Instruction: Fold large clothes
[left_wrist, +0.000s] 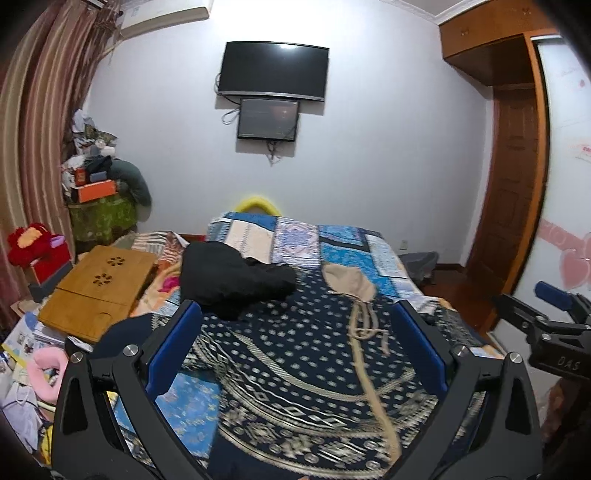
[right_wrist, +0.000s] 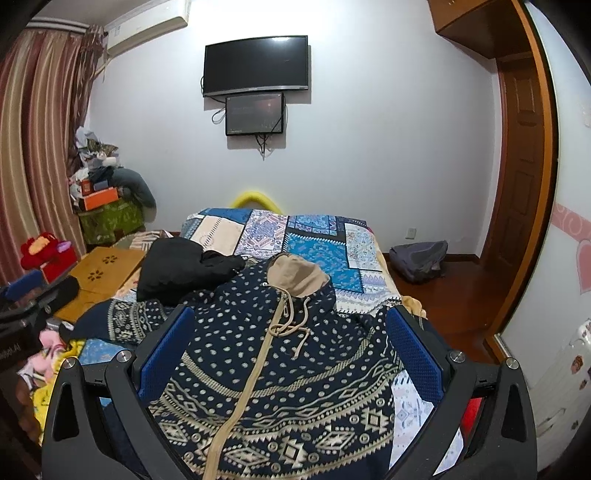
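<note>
While both tongs hung released above it, the navy patterned hoodie (right_wrist: 280, 369) lay front up across the near half of the bed (right_wrist: 317, 240), its tan hood (right_wrist: 295, 275) toward the far edge and its zipper running down the middle. The left tongs (left_wrist: 295, 350) and right tongs (right_wrist: 291, 350) each stood wide apart, grasping nothing. The folding looked not yet begun. A good start would be to pinch a sleeve at the bed's left edge, smooth the body flat, and keep clear of the black garment (right_wrist: 184, 269) touching it and the loose drawstrings (right_wrist: 295, 328).
</note>
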